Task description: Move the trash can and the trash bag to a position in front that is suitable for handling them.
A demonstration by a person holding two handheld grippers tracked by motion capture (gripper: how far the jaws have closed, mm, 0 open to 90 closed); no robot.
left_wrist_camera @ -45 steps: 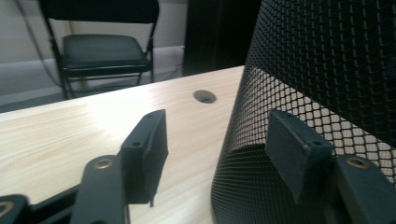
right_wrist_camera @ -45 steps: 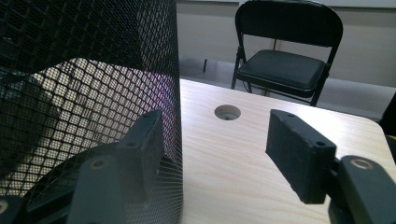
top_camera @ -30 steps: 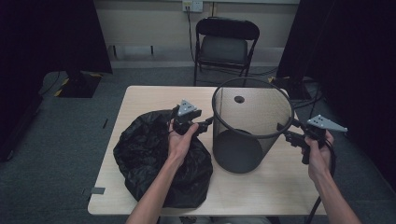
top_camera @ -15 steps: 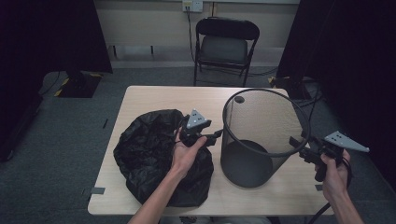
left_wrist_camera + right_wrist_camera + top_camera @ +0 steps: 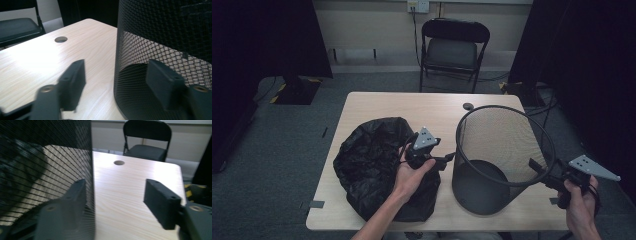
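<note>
two open tongs, left (image 5: 451, 159) and right (image 5: 534, 166), level, flanking the mesh bin (image 5: 502, 160), jaws just widened

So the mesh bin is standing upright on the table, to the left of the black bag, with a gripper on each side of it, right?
Not quite: the mesh bin stands to the right of the black bag, not the left, as the high view shows. The rest holds: it is upright on the table, with the left gripper and right gripper either side of it.

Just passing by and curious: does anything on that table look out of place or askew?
The black mesh bin looks tipped, its rim leaning toward the right gripper rather than standing square. Beside it, a black bag lies crumpled on the table.
</note>
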